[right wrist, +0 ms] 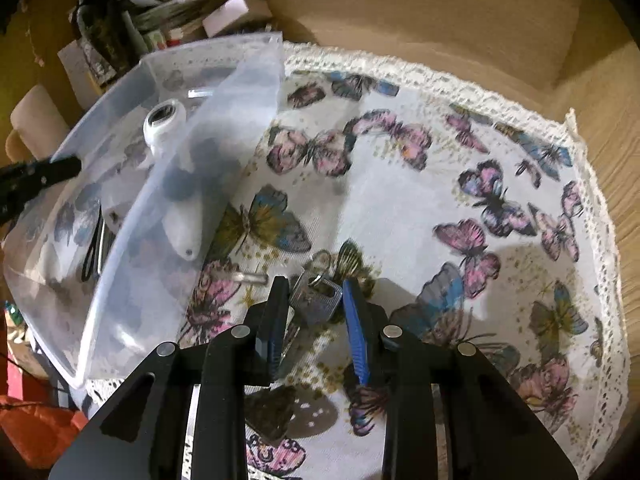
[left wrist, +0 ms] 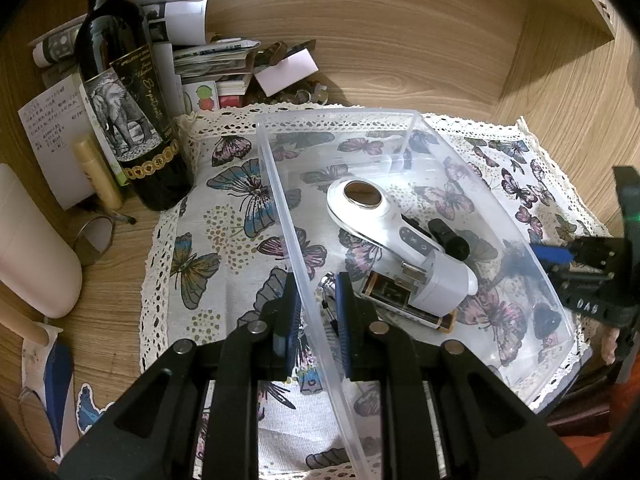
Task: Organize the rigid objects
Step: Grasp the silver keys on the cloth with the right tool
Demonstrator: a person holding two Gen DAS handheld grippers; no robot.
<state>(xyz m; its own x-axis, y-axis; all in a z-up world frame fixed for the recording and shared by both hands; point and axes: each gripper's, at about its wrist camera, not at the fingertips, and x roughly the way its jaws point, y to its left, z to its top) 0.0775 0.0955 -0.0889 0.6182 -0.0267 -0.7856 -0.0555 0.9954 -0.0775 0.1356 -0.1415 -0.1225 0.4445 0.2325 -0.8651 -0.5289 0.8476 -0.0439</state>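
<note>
A clear plastic box (left wrist: 276, 184) stands on the butterfly cloth (left wrist: 224, 220). Inside it lie a white handheld device (left wrist: 384, 216), a white USB charger (left wrist: 440, 284), a small black cylinder (left wrist: 448, 236) and a brown flat item (left wrist: 384, 292). My left gripper (left wrist: 316, 300) straddles the box's near left wall, one finger on each side, nearly closed on it. In the right wrist view my right gripper (right wrist: 314, 300) is open just above the cloth, around a bunch of silver keys (right wrist: 316, 300) lying beside the box (right wrist: 132, 248). The right gripper also shows in the left wrist view (left wrist: 592, 264).
A dark wine bottle (left wrist: 132, 120), a cream tube (left wrist: 98, 172), a white bottle (left wrist: 28, 248), a small round mirror (left wrist: 94, 238) and piled papers and boxes (left wrist: 216, 60) stand left and behind. Wooden walls (left wrist: 560, 80) close the back and right. Open cloth (right wrist: 480, 200) lies right of the box.
</note>
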